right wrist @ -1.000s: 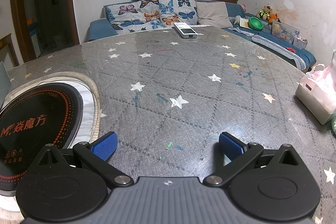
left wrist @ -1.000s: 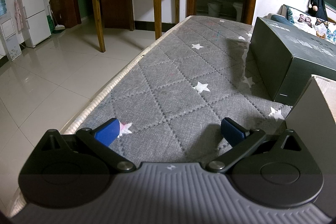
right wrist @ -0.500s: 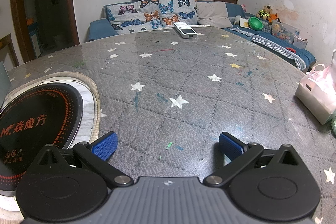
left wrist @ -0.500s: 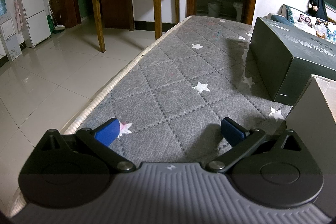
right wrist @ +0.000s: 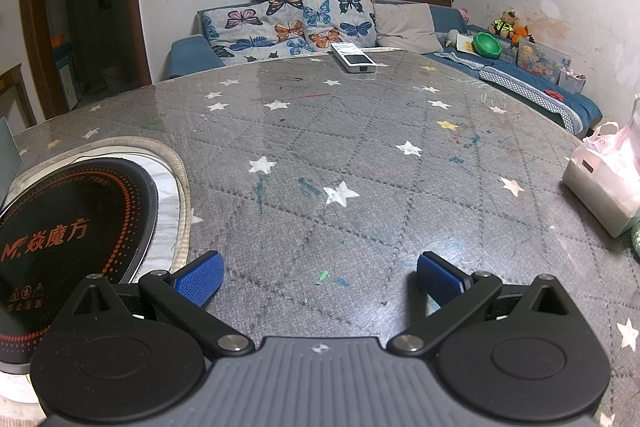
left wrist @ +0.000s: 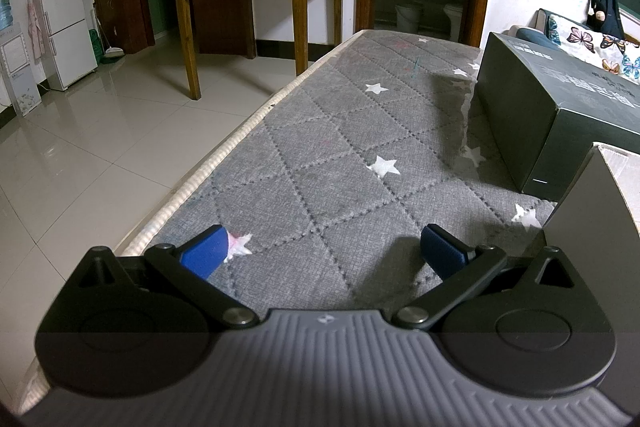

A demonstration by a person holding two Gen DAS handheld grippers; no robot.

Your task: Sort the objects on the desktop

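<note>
My left gripper [left wrist: 322, 251] rests open over the grey star-patterned table cover [left wrist: 340, 155], with nothing between its blue pads. A dark green box [left wrist: 560, 107] lies to its right, and a grey box corner [left wrist: 596, 215] stands just beside the right finger. My right gripper [right wrist: 320, 277] is also open and holds nothing, low over the same cover [right wrist: 360, 155]. A white remote control [right wrist: 354, 58] lies at the table's far edge. A pink-white tissue pack [right wrist: 608, 183] sits at the right, and a black round cooktop [right wrist: 68, 235] lies at the left.
The table's left edge [left wrist: 192, 187] drops to a tiled floor [left wrist: 100, 131]. A wooden desk [left wrist: 256, 7] and a white fridge [left wrist: 60, 19] stand beyond. A sofa with butterfly cushions [right wrist: 296, 23] runs behind the table, with toys [right wrist: 508, 27] on the right bench.
</note>
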